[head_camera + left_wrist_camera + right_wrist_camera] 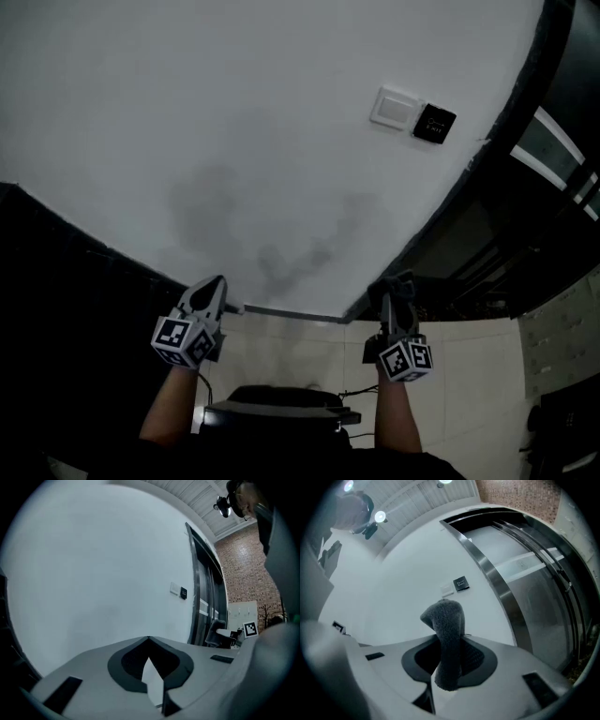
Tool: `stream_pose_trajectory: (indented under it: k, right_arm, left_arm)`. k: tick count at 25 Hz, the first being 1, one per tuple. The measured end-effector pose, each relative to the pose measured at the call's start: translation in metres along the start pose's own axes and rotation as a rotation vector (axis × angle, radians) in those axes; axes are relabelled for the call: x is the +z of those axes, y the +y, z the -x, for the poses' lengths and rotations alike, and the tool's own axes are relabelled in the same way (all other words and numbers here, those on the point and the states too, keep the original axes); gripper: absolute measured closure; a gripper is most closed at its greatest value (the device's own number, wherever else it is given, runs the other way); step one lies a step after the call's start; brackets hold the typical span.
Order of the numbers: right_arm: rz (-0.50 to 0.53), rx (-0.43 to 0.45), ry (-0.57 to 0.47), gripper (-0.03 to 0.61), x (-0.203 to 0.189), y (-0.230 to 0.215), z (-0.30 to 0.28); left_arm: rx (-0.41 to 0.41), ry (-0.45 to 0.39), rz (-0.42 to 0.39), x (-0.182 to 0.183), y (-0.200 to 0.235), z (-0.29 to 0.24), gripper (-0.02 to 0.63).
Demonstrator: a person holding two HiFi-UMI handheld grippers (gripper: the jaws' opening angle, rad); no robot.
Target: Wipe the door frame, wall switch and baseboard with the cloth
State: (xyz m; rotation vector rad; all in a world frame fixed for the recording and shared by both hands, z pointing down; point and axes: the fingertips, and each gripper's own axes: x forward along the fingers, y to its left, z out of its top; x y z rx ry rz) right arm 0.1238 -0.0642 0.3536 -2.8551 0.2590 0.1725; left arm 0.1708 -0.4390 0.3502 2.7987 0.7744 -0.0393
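Sticking up from the right gripper [449, 643] clamping it is the cloth [445, 618]; left gripper [149, 640] sits closed, empty.

No readable text, brand or number anywhere.
Black panel [434, 123] beside wall switch [395, 107], upper right of head view: faint pale marks, too small to read.
Cubes on left gripper [211, 287] and right gripper [397, 285], lower centre: black-and-white square patterns only, no letters.
Similar marker square [250, 629], right edge of left gripper view: no letters.
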Motion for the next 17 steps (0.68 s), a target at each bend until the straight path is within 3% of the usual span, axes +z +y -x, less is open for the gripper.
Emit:
stream_pose_trajectory:
  k: [5,17]
  right_arm:
    - [-0.007,-0.022,-0.012,0.495,0.001,0.002,-0.005]
    - [-0.004,-0.045,0.024,0.495,-0.023,0.014,-0.019]
  left_arm:
    - [-0.002,-0.051,0.032,0.007,0.014,-0.005,0.623]
    - [0.019,-0.028,0.055,0.003,0.047,-0.003,0.623]
